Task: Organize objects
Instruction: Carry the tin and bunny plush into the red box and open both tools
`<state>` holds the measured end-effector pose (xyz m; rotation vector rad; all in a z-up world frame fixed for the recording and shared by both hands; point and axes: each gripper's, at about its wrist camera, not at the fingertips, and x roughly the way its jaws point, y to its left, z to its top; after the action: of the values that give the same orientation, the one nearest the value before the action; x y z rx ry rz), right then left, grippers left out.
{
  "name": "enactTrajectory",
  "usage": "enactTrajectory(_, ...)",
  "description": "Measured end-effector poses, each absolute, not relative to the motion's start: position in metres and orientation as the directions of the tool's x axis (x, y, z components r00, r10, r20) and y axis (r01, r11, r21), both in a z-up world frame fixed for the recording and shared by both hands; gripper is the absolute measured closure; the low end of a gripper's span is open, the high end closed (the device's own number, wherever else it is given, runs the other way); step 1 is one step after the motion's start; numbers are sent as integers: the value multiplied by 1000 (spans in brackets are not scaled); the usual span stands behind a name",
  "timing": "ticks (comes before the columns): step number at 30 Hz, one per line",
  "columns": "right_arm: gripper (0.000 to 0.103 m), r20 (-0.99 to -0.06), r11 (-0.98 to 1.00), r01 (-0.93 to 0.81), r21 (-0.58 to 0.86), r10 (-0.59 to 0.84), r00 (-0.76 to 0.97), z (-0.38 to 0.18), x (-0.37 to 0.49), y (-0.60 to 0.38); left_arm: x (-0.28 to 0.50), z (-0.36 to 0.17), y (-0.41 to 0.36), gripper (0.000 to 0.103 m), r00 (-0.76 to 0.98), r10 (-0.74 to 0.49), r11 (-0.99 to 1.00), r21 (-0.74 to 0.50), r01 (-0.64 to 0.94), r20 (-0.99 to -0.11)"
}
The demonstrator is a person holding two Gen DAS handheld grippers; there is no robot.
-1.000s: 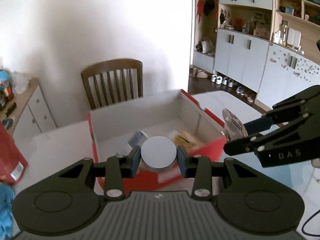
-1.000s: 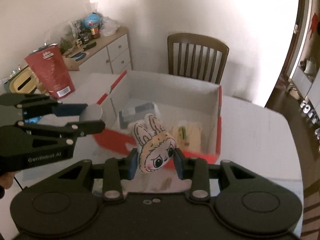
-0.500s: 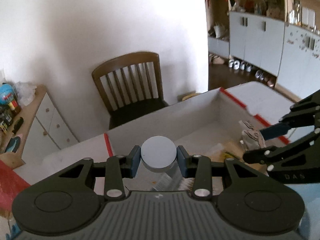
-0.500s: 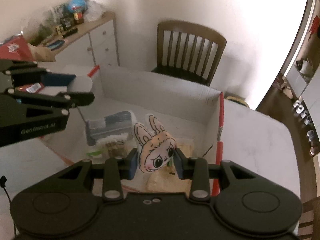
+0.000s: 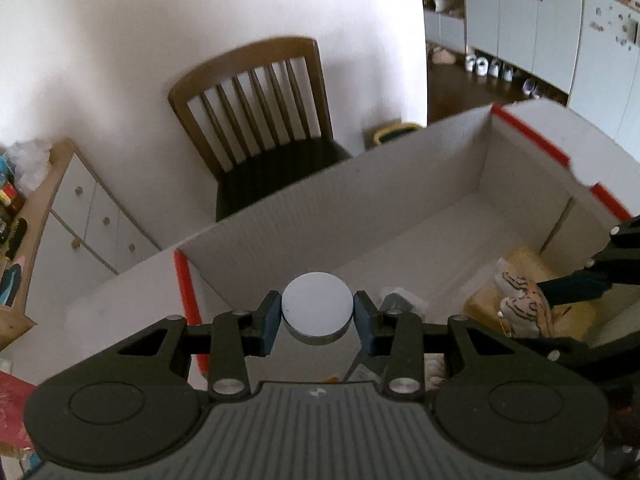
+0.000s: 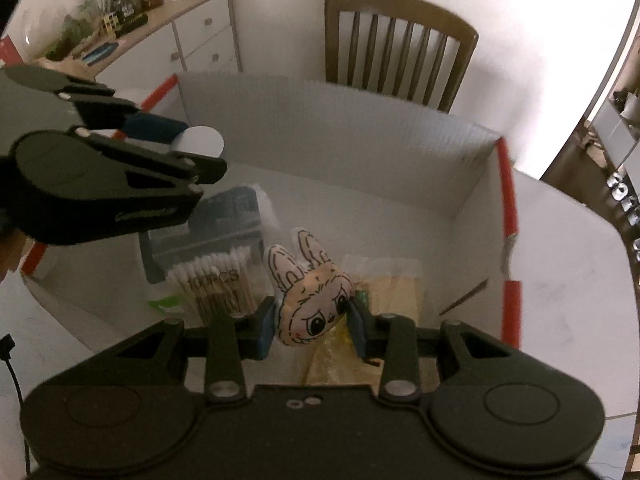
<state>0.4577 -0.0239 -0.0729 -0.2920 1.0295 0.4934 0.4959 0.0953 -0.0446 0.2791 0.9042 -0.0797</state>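
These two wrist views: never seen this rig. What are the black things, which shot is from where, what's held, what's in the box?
No robot arm here: a person carries one handheld pair of tongs in each hand, each with a fisheye camera that looks forward along its two fingers.

In the left wrist view, the left tongs are shut on a round white disc. The right tongs come in from the right edge.

In the right wrist view, the right tongs are shut on a small bunny plush. The left tongs show at the upper left with the disc.

Both hang over an open white box with red edges. Inside lie a pack of cotton swabs, a dark packet and a yellowish packet. A wooden chair stands behind the box.
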Motion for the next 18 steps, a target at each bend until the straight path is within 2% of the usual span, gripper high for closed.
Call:
enactTrajectory(15, 64, -896, 852, -523, 1, 233, 377, -91, 462, -16, 508, -67, 91, 65, 552, 63, 951, 218, 219, -832)
enactTrajectory(16, 63, -897, 850, -528, -2, 232, 377, -91, 461, -17, 506, -66, 92, 63, 555, 60, 952, 215, 219, -830)
enactTrajectory(17, 59, -895, 848, -531, -7, 231, 381, -89, 460, -18, 506, -65, 91, 57, 557, 56, 951, 213, 222, -829)
enactTrajectory(18, 56, -893, 848, -530, -12, 230, 387, -88, 460, -19, 504, -64, 90, 45, 561, 54, 951, 214, 224, -826)
